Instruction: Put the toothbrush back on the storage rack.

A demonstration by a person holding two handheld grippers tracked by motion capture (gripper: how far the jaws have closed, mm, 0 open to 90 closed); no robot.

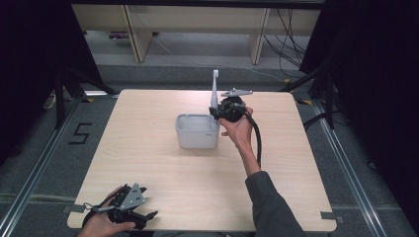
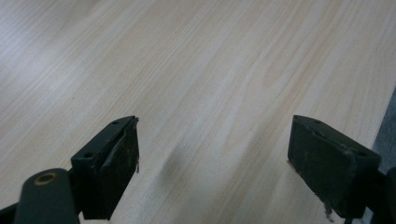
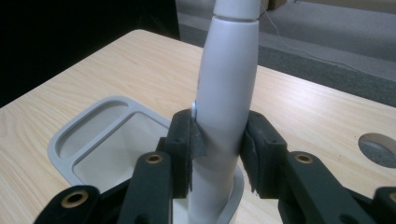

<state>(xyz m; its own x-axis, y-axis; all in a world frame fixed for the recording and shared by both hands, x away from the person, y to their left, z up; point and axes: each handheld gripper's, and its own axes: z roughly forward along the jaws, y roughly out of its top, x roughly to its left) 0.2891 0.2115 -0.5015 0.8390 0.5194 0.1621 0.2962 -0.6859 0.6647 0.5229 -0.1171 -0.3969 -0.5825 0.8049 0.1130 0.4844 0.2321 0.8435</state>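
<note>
Black right gripper (image 3: 219,154) pads are clamped on the upright white plastic toothbrush handle (image 3: 226,93), held directly above the grey plastic holder (image 3: 74,140).

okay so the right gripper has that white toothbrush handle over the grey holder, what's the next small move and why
Probably ease it straight down a little further. The right gripper has its fingers clamped on the upright white handle, whose base sits at the round slot of the grey holder, apparently not fully seated. Open afterwards.
</note>
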